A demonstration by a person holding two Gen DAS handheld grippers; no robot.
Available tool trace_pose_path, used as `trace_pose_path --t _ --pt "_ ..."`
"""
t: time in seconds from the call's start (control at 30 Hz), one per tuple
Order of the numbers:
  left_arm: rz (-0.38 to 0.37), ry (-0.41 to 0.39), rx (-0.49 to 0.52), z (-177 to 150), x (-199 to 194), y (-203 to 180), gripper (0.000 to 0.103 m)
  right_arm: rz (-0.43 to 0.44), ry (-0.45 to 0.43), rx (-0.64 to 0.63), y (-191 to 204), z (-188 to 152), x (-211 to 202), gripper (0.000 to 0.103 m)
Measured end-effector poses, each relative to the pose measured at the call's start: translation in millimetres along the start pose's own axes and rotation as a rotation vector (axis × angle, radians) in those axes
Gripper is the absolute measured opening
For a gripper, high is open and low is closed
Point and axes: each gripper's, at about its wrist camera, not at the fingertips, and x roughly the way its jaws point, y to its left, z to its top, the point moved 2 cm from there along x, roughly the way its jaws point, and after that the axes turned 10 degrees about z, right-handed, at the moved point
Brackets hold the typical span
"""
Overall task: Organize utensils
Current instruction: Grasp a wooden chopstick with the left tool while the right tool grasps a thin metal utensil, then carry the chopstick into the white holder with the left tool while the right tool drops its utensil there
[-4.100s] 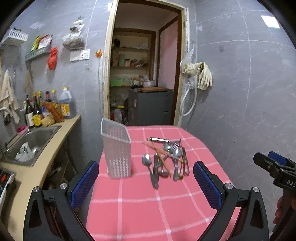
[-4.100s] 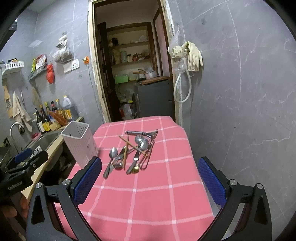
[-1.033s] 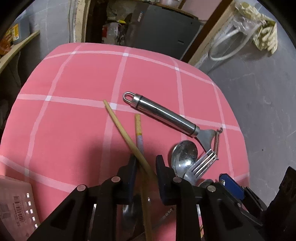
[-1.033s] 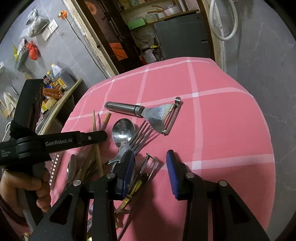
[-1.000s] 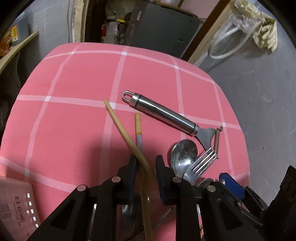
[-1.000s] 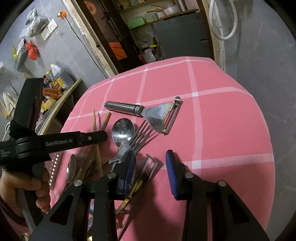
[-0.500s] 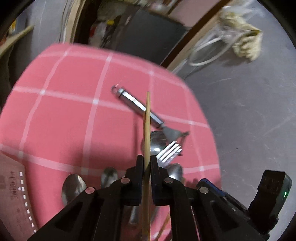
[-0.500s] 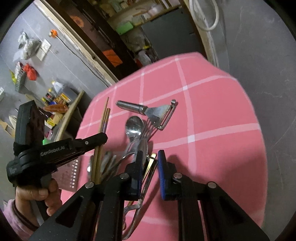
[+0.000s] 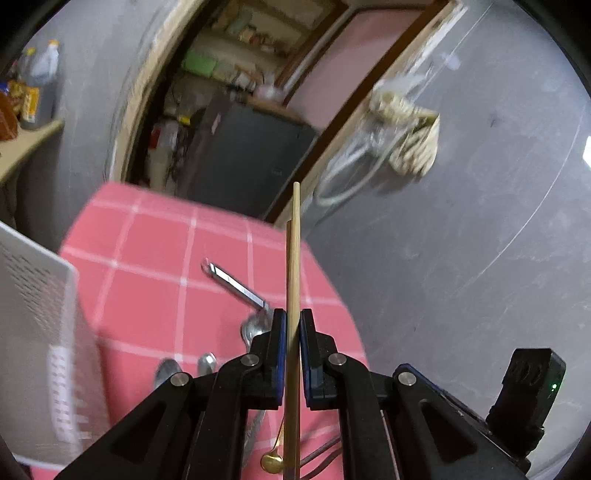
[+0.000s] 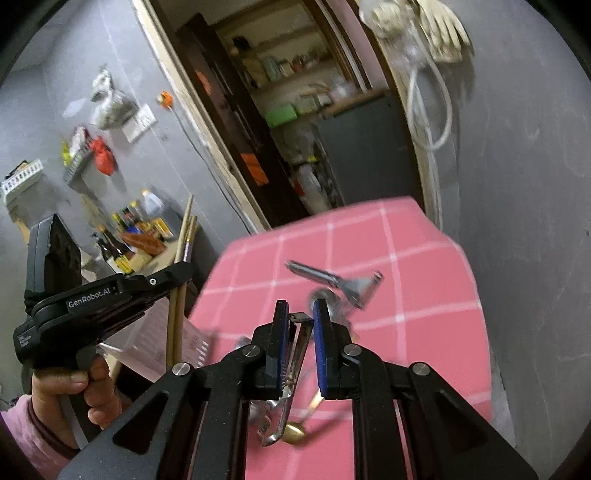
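My left gripper [image 9: 292,325] is shut on a pair of wooden chopsticks [image 9: 294,258] and holds them upright above the pink checked table [image 9: 147,295]. The chopsticks also show in the right wrist view [image 10: 183,236]. My right gripper [image 10: 298,317] is shut on metal tongs [image 10: 295,354], lifted off the table. A steel peeler [image 10: 340,282], spoons [image 9: 207,363] and a small gold spoon [image 10: 295,434] lie on the cloth. The white perforated utensil holder [image 9: 40,332] stands at the table's left.
A doorway to a storage room with a dark cabinet [image 9: 236,155] lies behind the table. A grey wall with hanging gloves [image 10: 443,33] is on the right. A counter with bottles [image 10: 125,236] stands at the left.
Both grippers have risen from the table. The left one lifted the chopsticks upright; the right one closed on the tongs and lifted them out of the pile.
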Motion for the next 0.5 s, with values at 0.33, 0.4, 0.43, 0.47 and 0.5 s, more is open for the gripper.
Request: trace_pose_path --t 0.33,0.4,0.43,0.47,0.5 --pt "0.055 -0.259 -0.036 62 -91 44 0.007 0.143 -0.127 -0.139 98 55 2 0.012" --pt "0.084 -0.316 -0.042 73 -105 57 0.007 0.17 -0.146 -0.175 119 60 9 0.012" --pt "0.098 -0.341 -0.04 75 -110 62 0.007 0.177 -0.151 -0.193 129 61 13 0.012" --pt "0.112 -0.365 -0.039 78 -114 66 0.007 0.184 -0.156 -0.212 139 62 18 0.012" --pt "0.123 -0.391 -0.038 80 -117 72 0.007 0.191 -0.159 -0.228 147 63 22 0.012"
